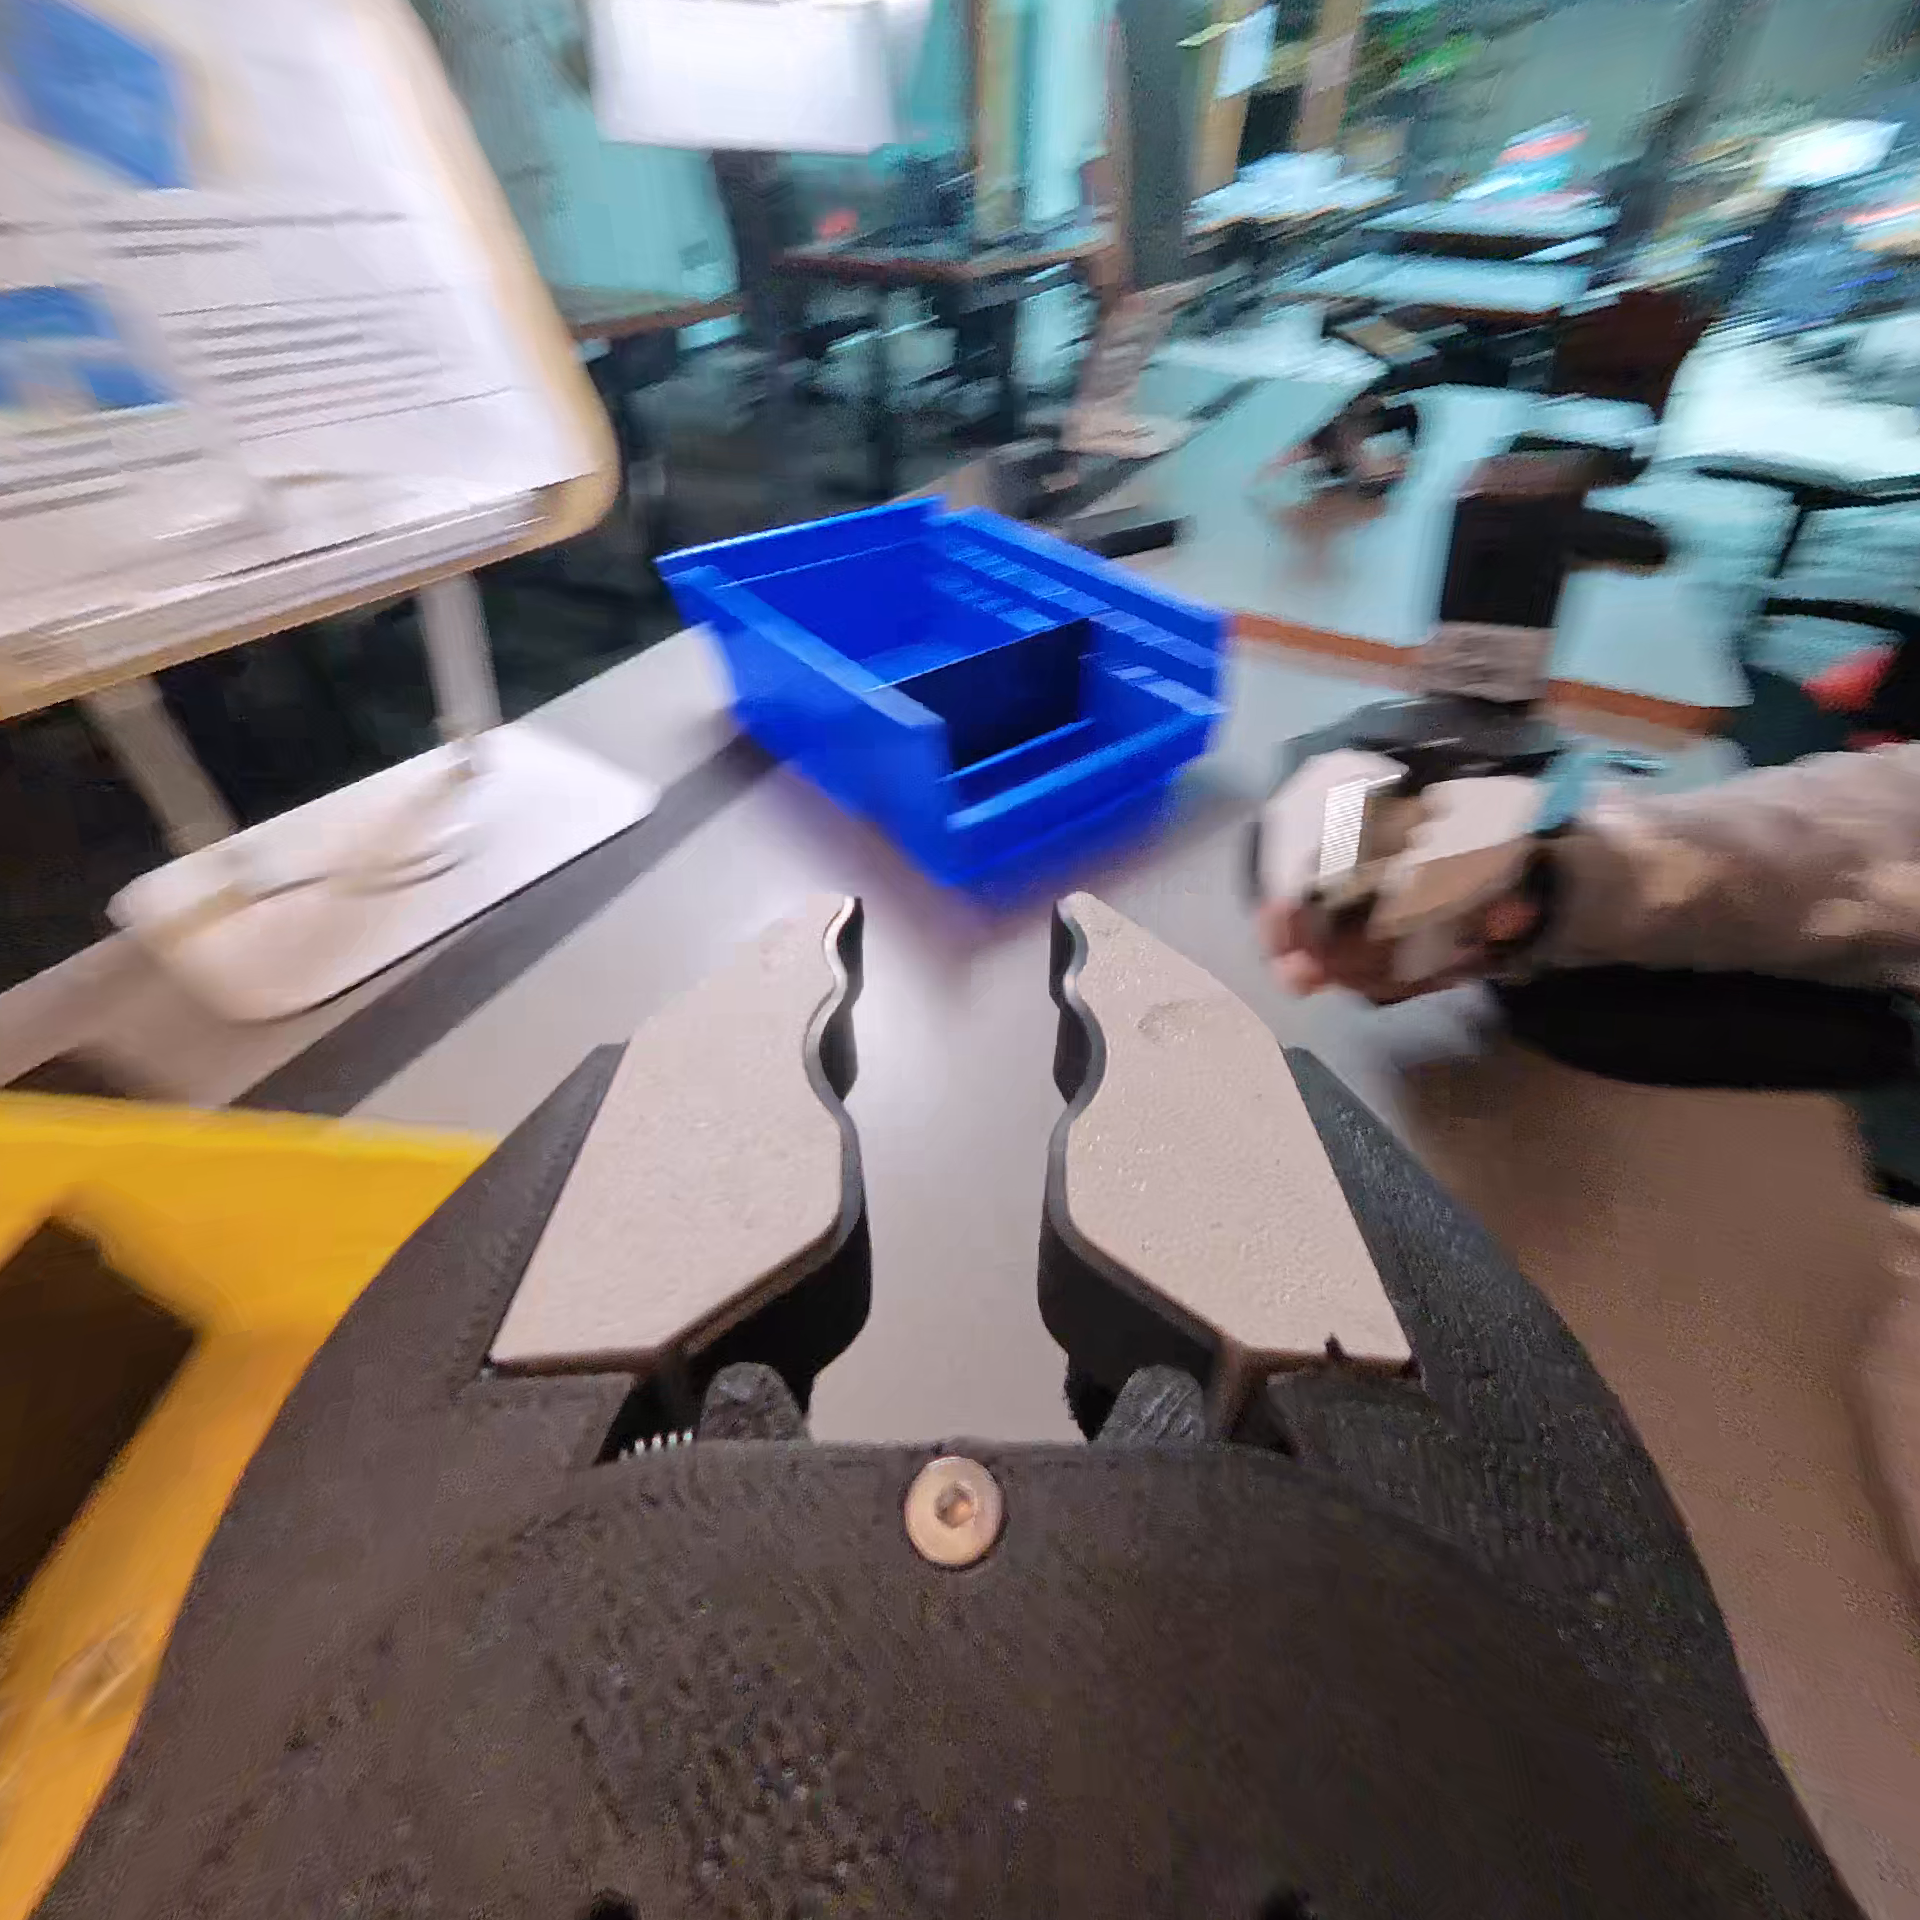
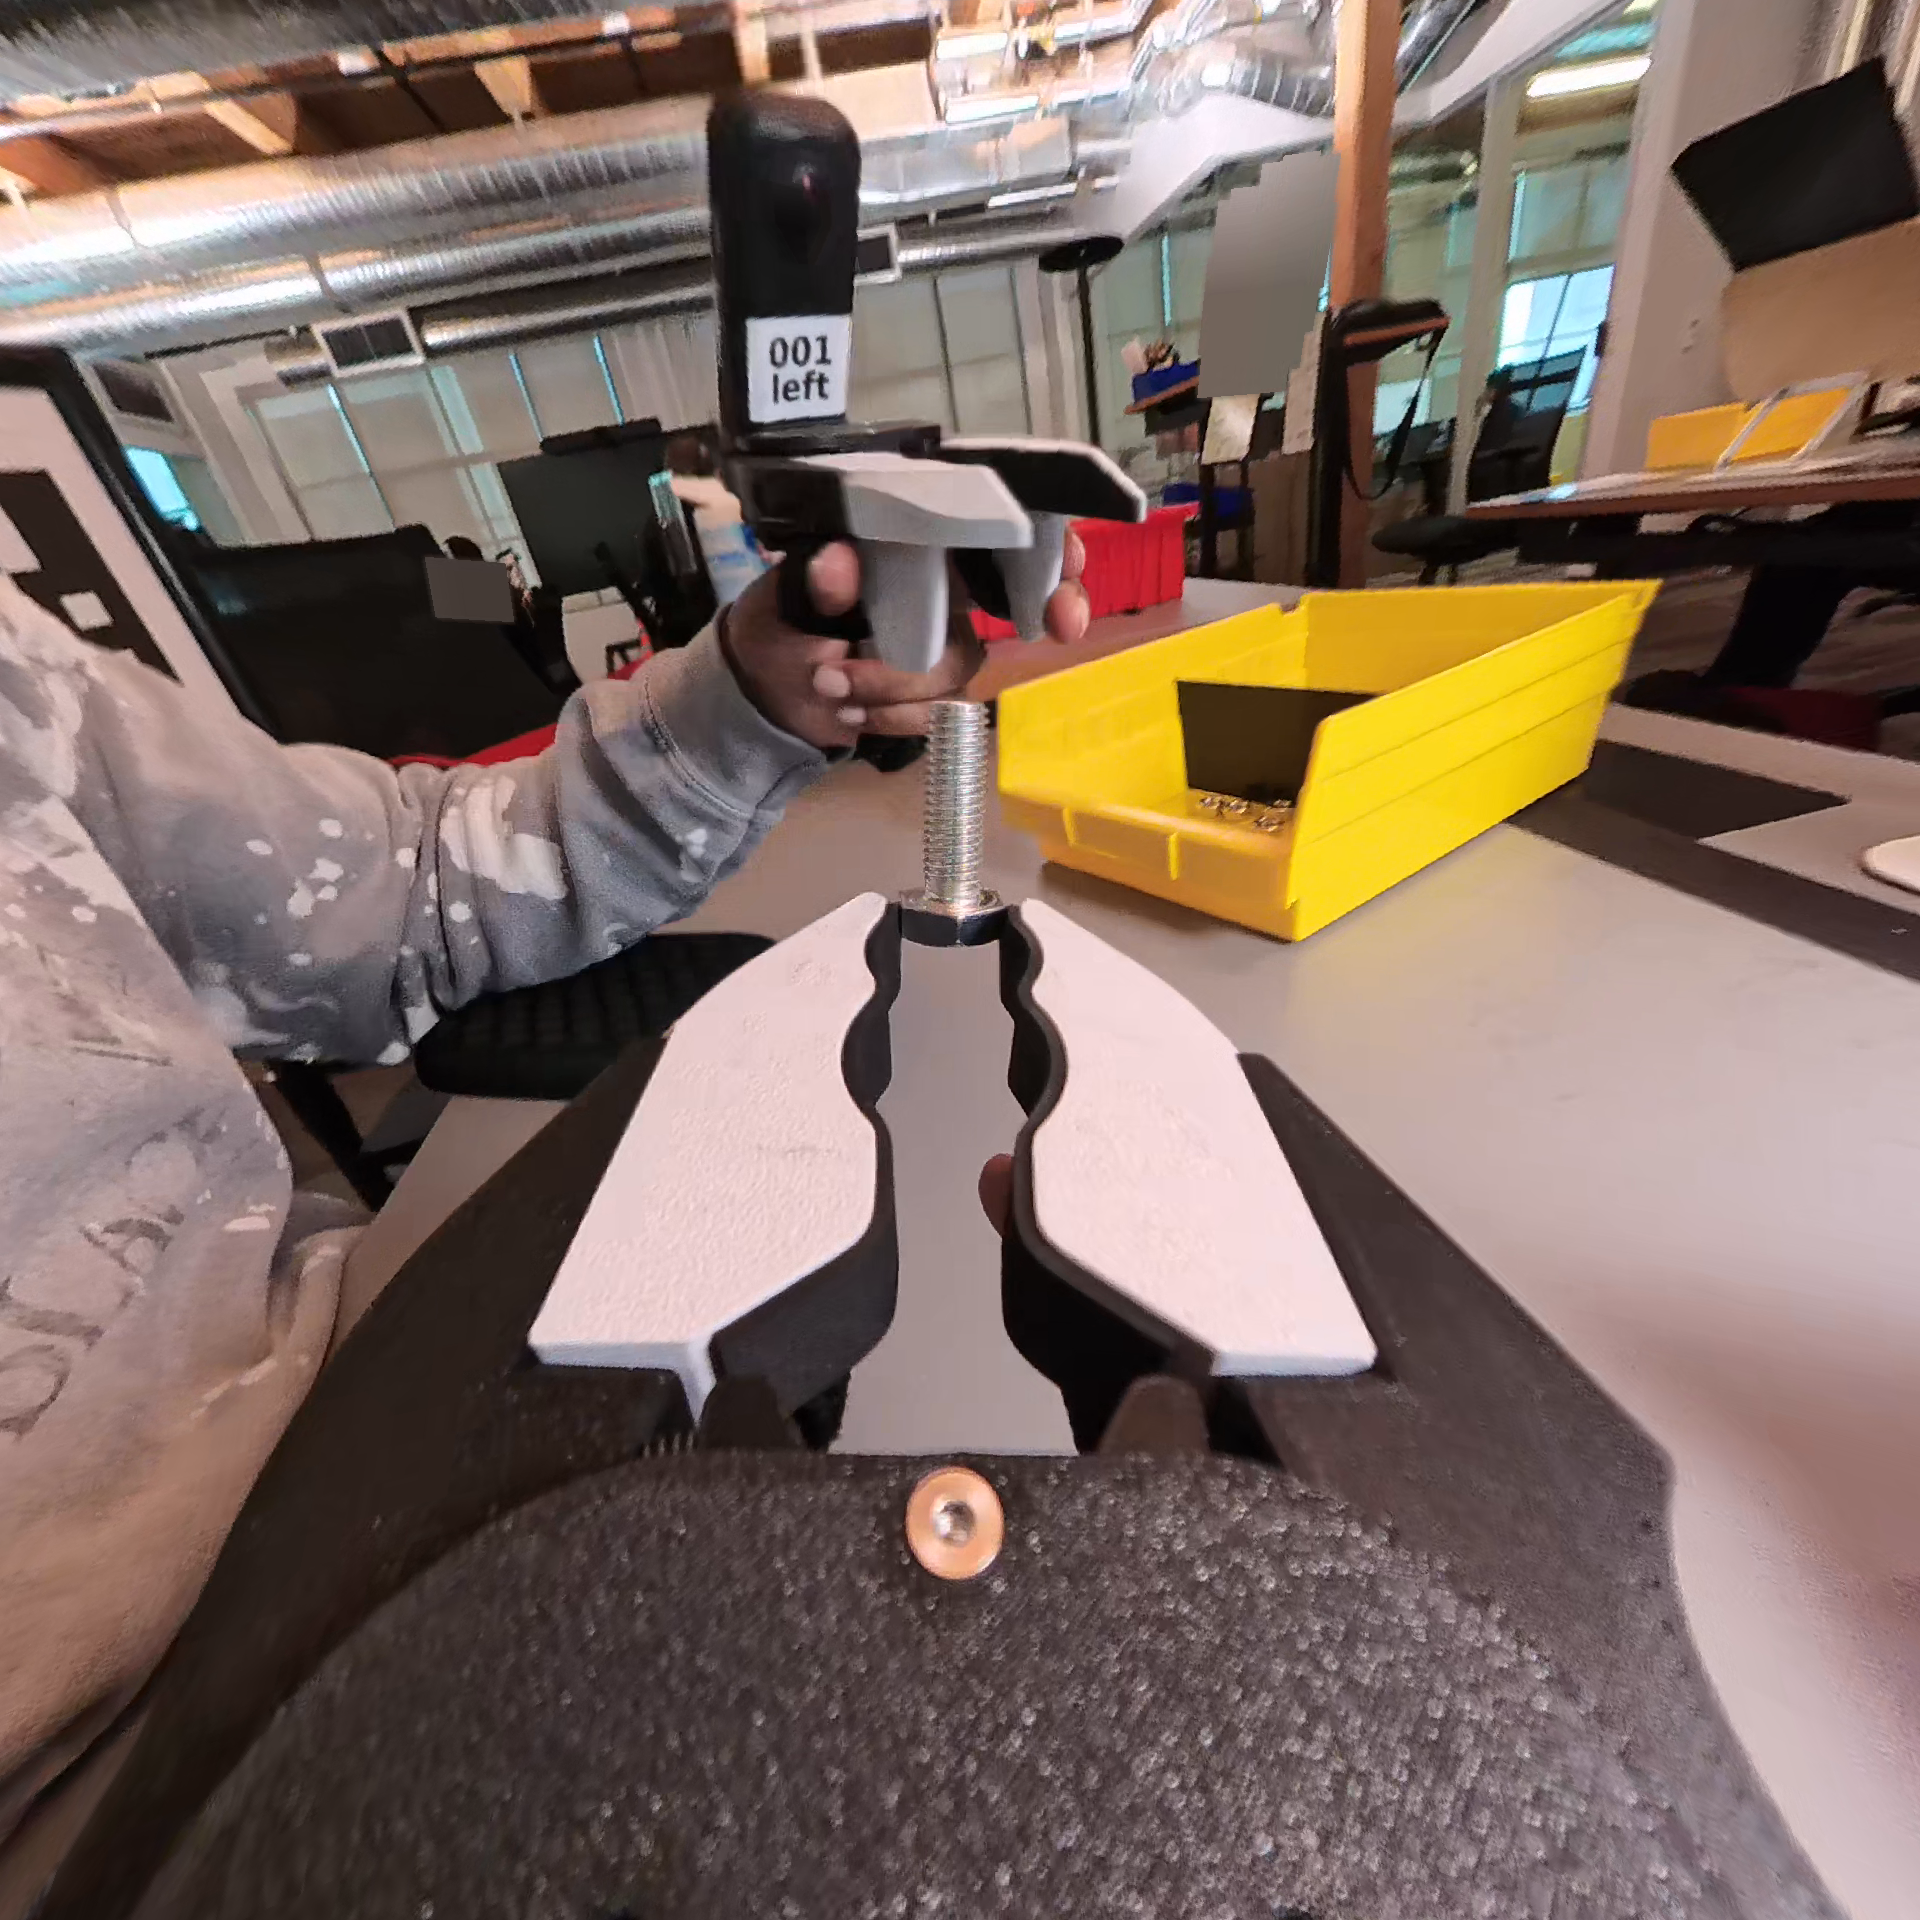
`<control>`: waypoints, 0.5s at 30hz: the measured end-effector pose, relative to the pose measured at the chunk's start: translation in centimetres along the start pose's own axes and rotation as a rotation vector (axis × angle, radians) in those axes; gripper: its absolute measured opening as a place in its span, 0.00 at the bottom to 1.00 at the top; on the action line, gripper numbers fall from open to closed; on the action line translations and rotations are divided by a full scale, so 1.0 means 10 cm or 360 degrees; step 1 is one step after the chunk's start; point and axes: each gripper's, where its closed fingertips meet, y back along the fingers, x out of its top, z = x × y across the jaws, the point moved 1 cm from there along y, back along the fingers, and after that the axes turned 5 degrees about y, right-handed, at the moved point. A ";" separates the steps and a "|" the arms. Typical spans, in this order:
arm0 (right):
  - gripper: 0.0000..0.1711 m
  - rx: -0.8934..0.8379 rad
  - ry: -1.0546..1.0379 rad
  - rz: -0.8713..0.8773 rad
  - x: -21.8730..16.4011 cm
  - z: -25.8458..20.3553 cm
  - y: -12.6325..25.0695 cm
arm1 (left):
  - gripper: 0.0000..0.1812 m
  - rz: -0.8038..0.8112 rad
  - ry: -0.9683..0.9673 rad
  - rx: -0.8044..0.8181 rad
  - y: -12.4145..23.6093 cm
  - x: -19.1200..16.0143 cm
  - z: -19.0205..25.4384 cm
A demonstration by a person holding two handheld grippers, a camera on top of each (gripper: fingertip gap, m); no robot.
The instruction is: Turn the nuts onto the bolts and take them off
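My right gripper (image 2: 951,923) is shut on the hex head of a silver bolt (image 2: 957,800) and holds it upright above the grey table (image 2: 1455,1039). My left gripper (image 1: 956,925) is open and empty; its view is motion-blurred. In the right wrist view the left gripper (image 2: 1081,509) hangs just above and behind the bolt's top, held in a hand. In the left wrist view the right gripper (image 1: 1361,873) and its bolt (image 1: 1340,831) show blurred at the right. A yellow bin (image 2: 1351,831) holds small nuts (image 2: 1247,812).
A blue bin (image 1: 831,707) stands ahead of the left gripper, and the yellow bin's corner (image 1: 239,1226) is at its lower left. A sign board (image 1: 260,312) on a white base (image 1: 416,852) stands at the left. A black chair seat (image 2: 582,1018) sits beside the table edge. Tip to tip, the grippers are about 15 cm apart.
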 end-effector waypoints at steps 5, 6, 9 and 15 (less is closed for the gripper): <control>0.11 -0.0081 -0.0046 0.0075 0.10 0.16 0.13 | 0.22 -0.0547 0.0244 0.0699 0.43 -0.38 -1.30; 0.11 -0.0084 -0.0061 0.0075 0.09 0.17 0.14 | 0.22 -0.0682 0.0293 0.0799 0.45 -0.52 -1.49; 0.11 -0.0068 -0.0063 0.0044 0.02 0.15 0.12 | 0.24 -0.1004 0.0600 0.0922 0.41 -1.00 -1.84; 0.11 -0.0059 -0.0049 -0.0006 -0.05 0.13 0.11 | 0.24 -0.1268 0.0853 0.1158 0.46 -1.53 -2.20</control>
